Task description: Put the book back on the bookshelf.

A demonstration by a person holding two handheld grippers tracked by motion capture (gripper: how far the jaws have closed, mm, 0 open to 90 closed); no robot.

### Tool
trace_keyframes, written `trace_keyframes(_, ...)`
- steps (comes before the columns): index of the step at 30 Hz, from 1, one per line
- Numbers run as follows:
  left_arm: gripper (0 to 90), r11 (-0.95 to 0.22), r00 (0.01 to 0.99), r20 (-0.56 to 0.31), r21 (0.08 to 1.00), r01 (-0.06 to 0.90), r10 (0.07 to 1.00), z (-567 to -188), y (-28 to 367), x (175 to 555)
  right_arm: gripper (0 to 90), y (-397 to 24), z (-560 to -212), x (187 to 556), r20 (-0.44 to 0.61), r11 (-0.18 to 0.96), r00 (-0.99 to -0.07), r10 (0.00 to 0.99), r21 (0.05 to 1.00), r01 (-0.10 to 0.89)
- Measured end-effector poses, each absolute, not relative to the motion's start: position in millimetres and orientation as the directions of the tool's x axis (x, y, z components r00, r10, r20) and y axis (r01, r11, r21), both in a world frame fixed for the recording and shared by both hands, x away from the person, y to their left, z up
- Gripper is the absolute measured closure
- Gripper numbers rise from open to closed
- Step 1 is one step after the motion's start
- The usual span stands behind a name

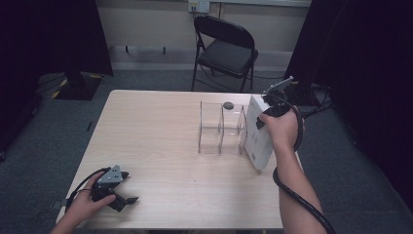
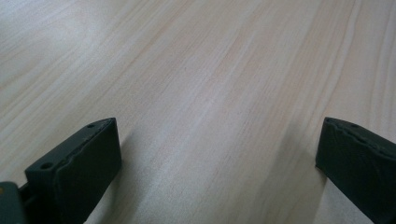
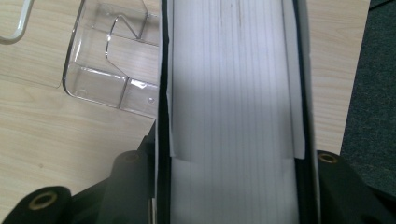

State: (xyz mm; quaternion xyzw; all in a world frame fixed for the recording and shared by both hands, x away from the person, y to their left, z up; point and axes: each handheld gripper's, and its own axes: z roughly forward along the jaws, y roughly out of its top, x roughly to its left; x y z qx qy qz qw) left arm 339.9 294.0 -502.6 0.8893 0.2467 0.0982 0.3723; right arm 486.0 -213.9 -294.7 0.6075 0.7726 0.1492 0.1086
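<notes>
The bench (image 1: 160, 146) is light wood. A clear acrylic organizer (image 1: 221, 127) with upright dividers stands on its right half, and a small dark round object (image 1: 228, 105) lies at the organizer's far edge.

The right hand-held gripper (image 1: 263, 114) is closed on a white book (image 1: 257, 131), its jaws clamped on either side of it. The book is held upright at the organizer's right end, just beside it; whether they touch cannot be determined. In the right gripper view the book's page edges (image 3: 233, 93) run between the jaws, with the organizer (image 3: 112, 60) to their left.

The left hand-held gripper (image 1: 122, 187) rests low at the near left corner of the bench, well apart from the organizer. Its jaws stand wide apart with nothing between them, over bare wood (image 2: 210, 93).

A black folding chair (image 1: 226, 48) stands on the floor beyond the bench.
</notes>
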Motion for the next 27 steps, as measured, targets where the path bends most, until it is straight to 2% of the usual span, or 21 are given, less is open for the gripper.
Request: trace_keyframes(27,0.0,-0.602,0.859,-0.008,0.71,0.365,0.511,-502.6,294.0,340.0,52.5,-213.5,-292.7,499.5,0.0,0.185,-0.201,0.98,0.386,0.904)
